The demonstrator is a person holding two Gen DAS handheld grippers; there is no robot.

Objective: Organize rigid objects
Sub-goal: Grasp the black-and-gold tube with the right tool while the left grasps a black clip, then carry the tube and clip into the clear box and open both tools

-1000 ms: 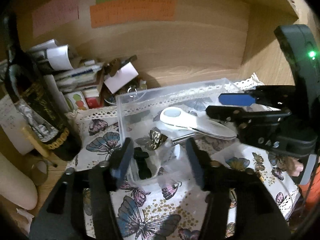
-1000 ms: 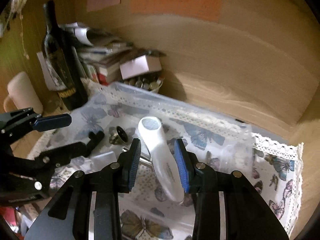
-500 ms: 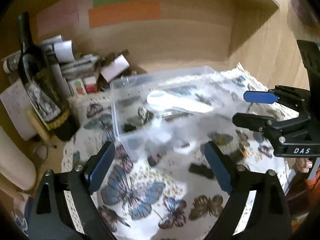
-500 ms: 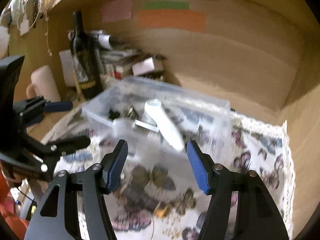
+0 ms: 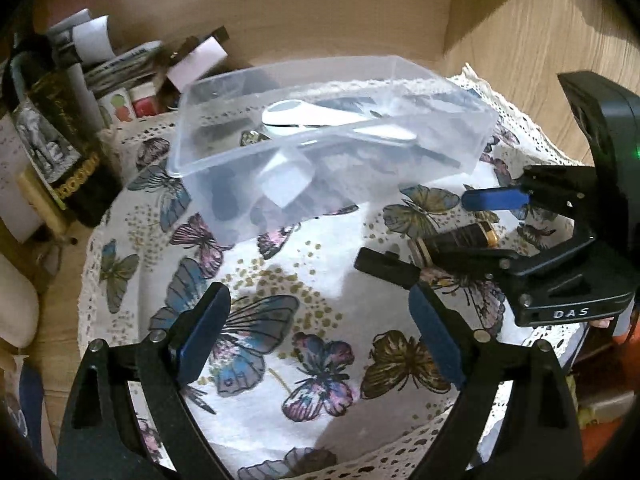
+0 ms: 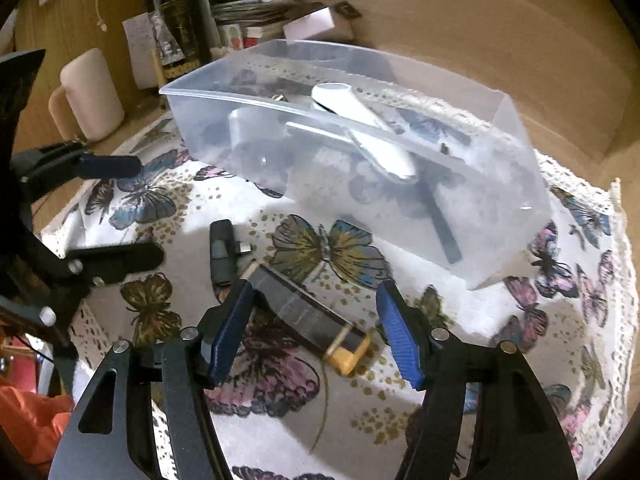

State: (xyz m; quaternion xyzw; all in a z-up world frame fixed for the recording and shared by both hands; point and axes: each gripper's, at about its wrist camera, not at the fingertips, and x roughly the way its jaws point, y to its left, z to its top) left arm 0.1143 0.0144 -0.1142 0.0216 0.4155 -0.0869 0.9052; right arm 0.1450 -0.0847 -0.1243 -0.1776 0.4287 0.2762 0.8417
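Note:
A clear plastic bin [image 5: 440,152] [image 6: 512,184] stands on the butterfly cloth [image 5: 280,280] and holds a white handheld device [image 5: 320,118] [image 6: 360,128], a white cube and small dark items. My right gripper [image 6: 316,328] is open and hovers over a dark rectangular object with a yellow end [image 6: 308,316] lying on the cloth. A small black USB-like item [image 6: 222,256] lies left of it. My left gripper [image 5: 320,340] is open and empty above bare cloth. In the left wrist view my right gripper [image 5: 448,232] straddles the dark object [image 5: 460,238].
A dark wine bottle [image 5: 60,148] [image 6: 176,28], stacked papers and small boxes [image 5: 132,68] crowd the back left corner. A cream mug [image 6: 92,96] stands left of the cloth. Wooden walls close the back and right side.
Both grippers have pulled back out of the bin and opened wide. The white device now lies in the bin, released. The right gripper has come down over the dark object on the cloth.

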